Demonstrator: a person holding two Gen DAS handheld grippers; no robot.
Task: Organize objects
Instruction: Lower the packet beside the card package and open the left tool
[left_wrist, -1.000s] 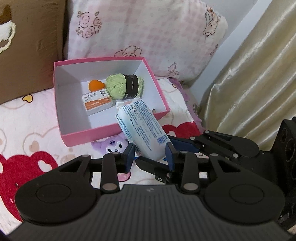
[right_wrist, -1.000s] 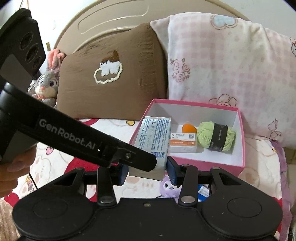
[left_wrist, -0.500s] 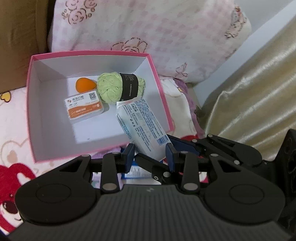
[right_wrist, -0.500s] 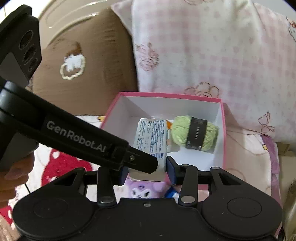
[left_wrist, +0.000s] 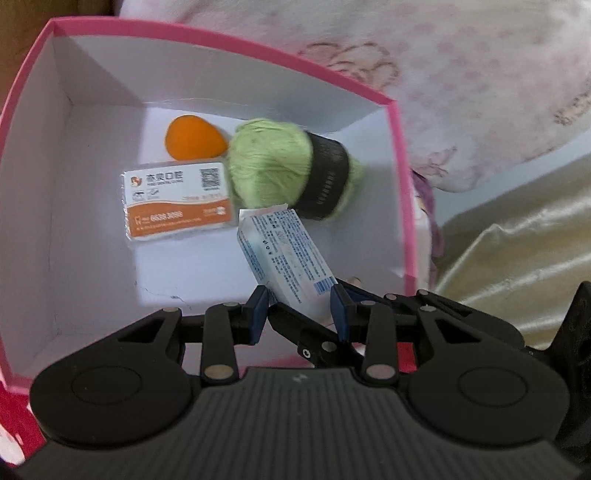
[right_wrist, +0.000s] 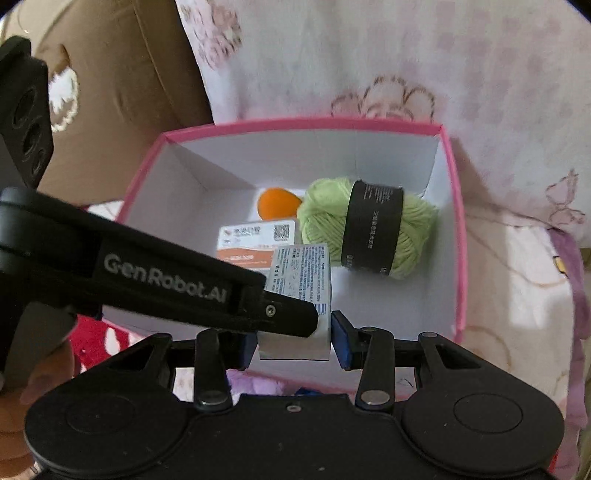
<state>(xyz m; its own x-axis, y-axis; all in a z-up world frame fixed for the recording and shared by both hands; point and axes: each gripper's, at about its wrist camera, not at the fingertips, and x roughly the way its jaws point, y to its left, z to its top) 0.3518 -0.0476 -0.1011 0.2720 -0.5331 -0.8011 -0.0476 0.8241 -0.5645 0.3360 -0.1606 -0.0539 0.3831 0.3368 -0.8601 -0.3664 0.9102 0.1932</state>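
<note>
right claw (right_wrist: 294, 338): pinching white carton (right_wrist: 301, 280) | left claw (left_wrist: 299, 310): seemingly pinching it too | over pink box (right_wrist: 456, 236)

"GenRobot.AI" on the left tool (right_wrist: 295, 317) arm

Yarn (left_wrist: 280, 166) (rightmost) in box (left_wrist: 400, 206)

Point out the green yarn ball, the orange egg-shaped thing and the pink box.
green yarn ball (right_wrist: 319, 216), right wrist view, on the bare green yarn.
orange egg-shaped thing (left_wrist: 194, 138), left wrist view, on its middle.
pink box (left_wrist: 400, 177), left wrist view, on its pink rim.
</note>
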